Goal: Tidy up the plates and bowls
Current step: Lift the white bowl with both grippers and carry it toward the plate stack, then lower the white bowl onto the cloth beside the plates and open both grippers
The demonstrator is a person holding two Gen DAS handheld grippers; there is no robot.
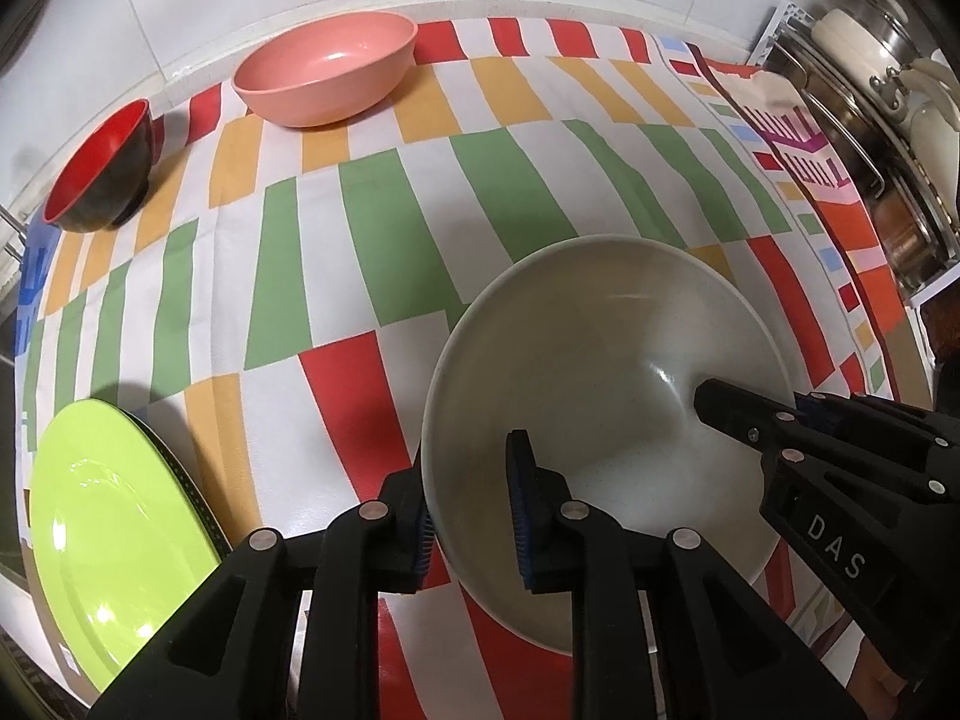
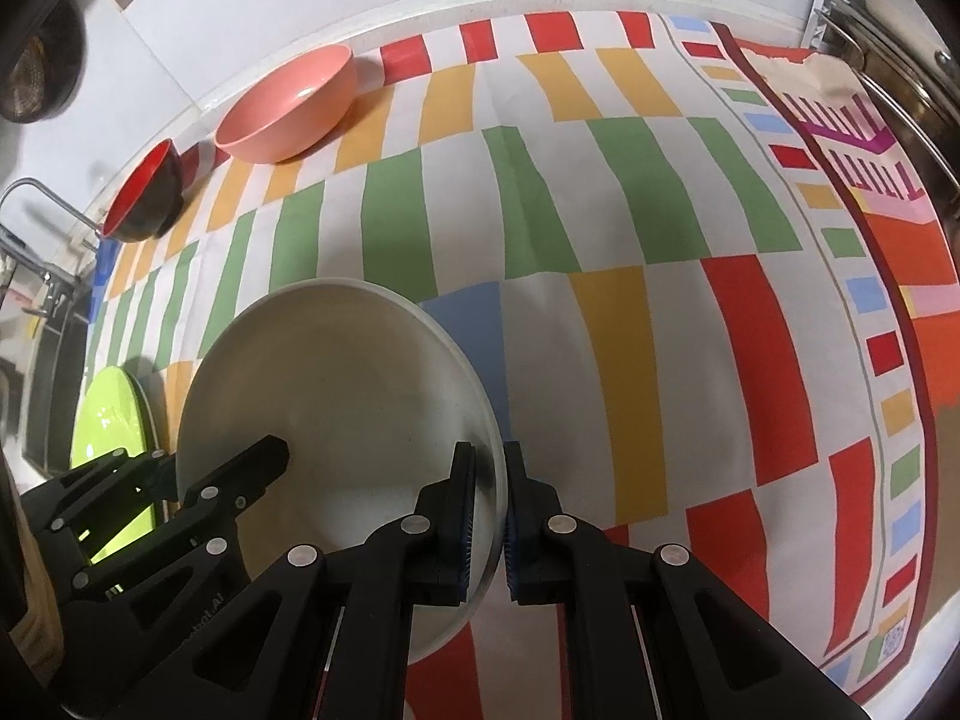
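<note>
In the left wrist view, the left gripper (image 1: 468, 516) is closed on the rim of a large white bowl (image 1: 600, 372). One blue ribbed pad is outside the wall and the other is inside. The bowl is wide and round, with a smooth glossy inside and fine specks. It is over a tablecloth (image 1: 372, 228) of flat matte fabric, printed with red, orange, green and white blocks. The black plastic fingers of the right gripper (image 1: 729, 414) reach into the bowl from the right side. At the lower left lies a shiny lime-green plate (image 1: 114, 540), round and shallow, on top of a dark plate of which only the edge shows. At the far edge of the cloth stand a matte pink bowl (image 1: 327, 69) and, to its left, a small bowl (image 1: 102, 180), red inside and black outside. At the right edge, shiny steel pots (image 1: 882, 72) stand in a rack.

In the right wrist view, the right gripper (image 2: 489, 516) clamps the opposite rim of the white bowl (image 2: 336, 384), one pad on each side of the thin wall. The left gripper (image 2: 258, 462) holds the bowl's left rim. The lime-green plate (image 2: 111, 414) is just beside the bowl, to the left. The pink bowl (image 2: 288, 105) and the small bowl (image 2: 144, 192) are well apart from it, at the far edge of the tablecloth (image 2: 630, 192).
</note>
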